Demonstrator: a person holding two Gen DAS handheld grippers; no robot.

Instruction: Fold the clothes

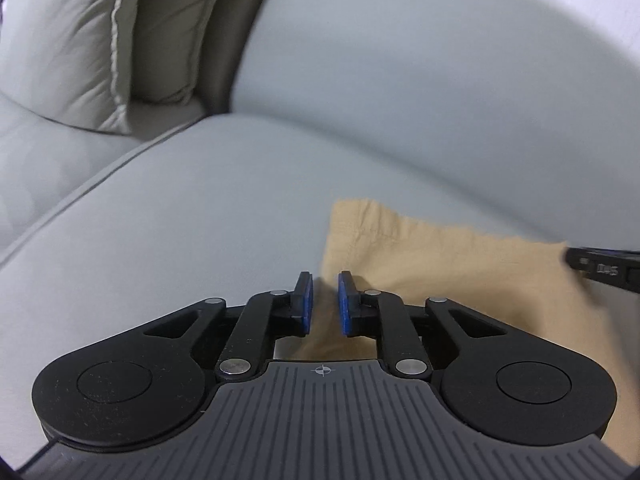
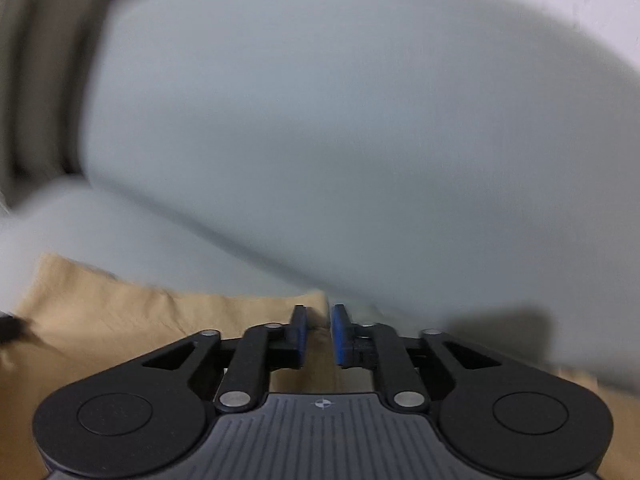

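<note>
In the left wrist view the left gripper (image 1: 322, 300) points down at a pale grey sofa seat (image 1: 200, 208), and its blue pads (image 1: 306, 304) stand a narrow gap apart; the edge of the tan garment (image 1: 440, 264) lies under and between them, but whether the pads press the cloth I cannot tell. The garment spreads from the jaws to the right and beyond them. At the right border a black part of the right gripper (image 1: 604, 268) is cut off; it has pale letters, too blurred to read. A cushion (image 1: 72, 40) leans far beyond the jaws to the left. The right wrist view is blurred. The jaws of the right gripper (image 2: 319, 332) also stand narrow, at the garment (image 2: 140, 320) far corner, with cloth below the gap; no grip is clear. The cloth spreads left of the jaws, and the sofa back (image 2: 320, 120) fills the area beyond
</note>
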